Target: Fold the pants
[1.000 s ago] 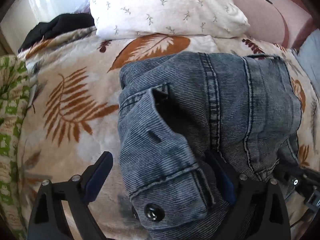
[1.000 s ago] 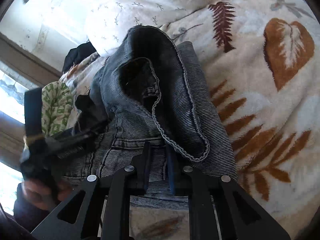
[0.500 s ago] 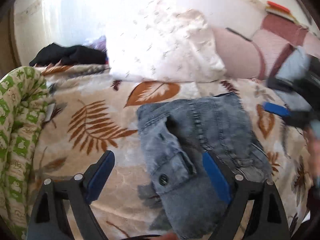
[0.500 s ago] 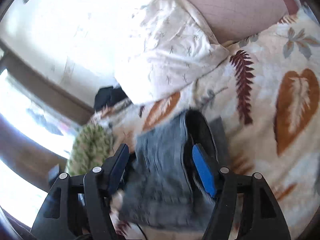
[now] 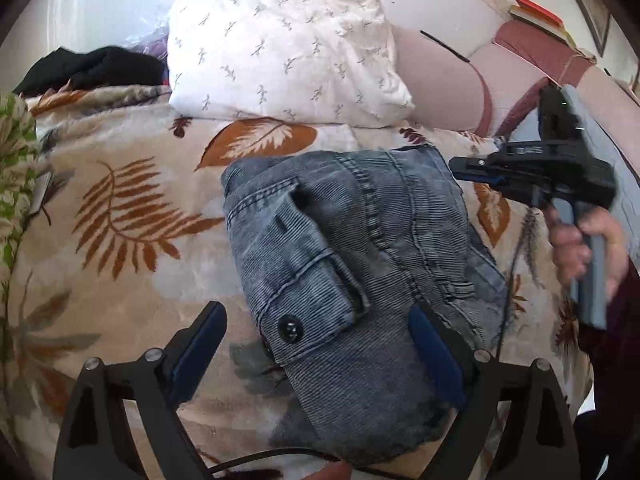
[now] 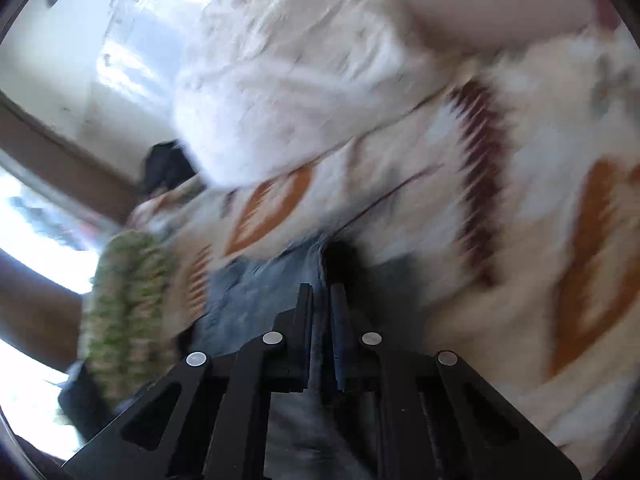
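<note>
Grey-blue denim pants [image 5: 360, 248] lie folded into a compact bundle on the leaf-print blanket [image 5: 120, 200], waistband button facing me. My left gripper [image 5: 316, 344] hovers open over their near end, one blue pad on each side, touching nothing. A hand [image 5: 576, 240] holds my right gripper [image 5: 460, 168] in the air over the bundle's right edge. In the blurred right wrist view that gripper [image 6: 322, 292] has its jaws closing, all but together, with nothing between them, and the pants [image 6: 248, 292] lie below.
A white patterned pillow [image 5: 280, 48] leans on a pink headboard [image 5: 440, 80] behind the pants. A black garment [image 5: 92, 68] lies at the back left and a green-print cloth [image 5: 12, 152] at the left edge. A thin cable [image 5: 508, 280] hangs by the bundle's right side.
The right gripper let go of the pants' folded edge, opened, rose away to the right and closed with nothing in it. The left gripper pulled back and up, staying open.
</note>
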The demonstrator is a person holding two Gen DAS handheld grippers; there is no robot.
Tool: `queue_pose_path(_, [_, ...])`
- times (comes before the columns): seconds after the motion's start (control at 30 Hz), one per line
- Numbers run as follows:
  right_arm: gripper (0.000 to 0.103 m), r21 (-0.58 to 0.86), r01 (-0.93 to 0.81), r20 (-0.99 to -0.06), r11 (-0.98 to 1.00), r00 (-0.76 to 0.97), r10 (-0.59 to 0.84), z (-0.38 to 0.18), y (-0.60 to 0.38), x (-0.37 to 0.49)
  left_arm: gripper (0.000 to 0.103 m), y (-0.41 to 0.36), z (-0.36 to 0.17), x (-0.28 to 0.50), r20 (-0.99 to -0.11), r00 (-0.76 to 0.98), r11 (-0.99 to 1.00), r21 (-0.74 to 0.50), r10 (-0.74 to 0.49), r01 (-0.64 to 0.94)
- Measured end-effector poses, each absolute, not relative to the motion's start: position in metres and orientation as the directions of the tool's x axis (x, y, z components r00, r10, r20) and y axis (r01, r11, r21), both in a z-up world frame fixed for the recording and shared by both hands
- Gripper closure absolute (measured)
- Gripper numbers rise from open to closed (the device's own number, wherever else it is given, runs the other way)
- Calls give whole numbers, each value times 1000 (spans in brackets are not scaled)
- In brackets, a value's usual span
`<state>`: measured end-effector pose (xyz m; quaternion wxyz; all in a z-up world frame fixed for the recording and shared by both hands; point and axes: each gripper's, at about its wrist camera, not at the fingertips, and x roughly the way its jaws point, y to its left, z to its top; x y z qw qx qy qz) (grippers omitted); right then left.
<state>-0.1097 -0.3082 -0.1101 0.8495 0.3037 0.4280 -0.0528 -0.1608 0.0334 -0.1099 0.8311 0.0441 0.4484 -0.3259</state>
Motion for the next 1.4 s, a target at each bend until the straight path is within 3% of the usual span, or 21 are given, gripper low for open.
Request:
queue_pose_path(0.13, [94,545,304,-740,781,612,279,-120,-324,-108,9,40,-100,-161,-769,403,794,-215,-497,568])
queue_pose_path(0.23, [84,484,219,-770,847,566,293,-110,-294,-124,9,47,-94,-150,-807,432,840,-137,-403,525])
queue_pose_path(0.3, [43,466,206,-772,861,570,281,-108,-285,-141,8,54,-91,-147,-819,458,859,-81,-347,505])
queue_pose_path(0.37, [24,463,233,-760,855,601,247,-108,-286,-160,3,63,-93,-142,-838,449,882,-76,-310,466])
queue_pose_path(0.43, [24,493,261,-756,830,601,260,-117,-294,-172,2,72,-100,-134,-867,387,898,-141,-315,416])
queue_pose_path(0.57, [24,723,283,-641,630,615,459,-151,-316,-181,2,91,-128,-114,-892,245,912,-315,-379,264])
queue_pose_path(0.77, [24,766,280,-610,579,603,515,-176,-322,-166,1,103,-155,-96,-857,155,871,-476,-491,124])
queue_pose_path(1.07, [22,785,205,-577,585,586,569,-176,-321,-162,0,106,-152,-81,-847,163,862,-499,-506,87])
queue_pose_path(1.17, [22,820,156,-533,550,558,637,-177,-311,-156,0,110,-152,-83,-873,168,889,-451,-459,84])
queue_pose_path(1.4, [21,816,114,-525,566,555,645,-173,-298,-151,0,104,-150,-93,-929,157,937,-312,-335,157])
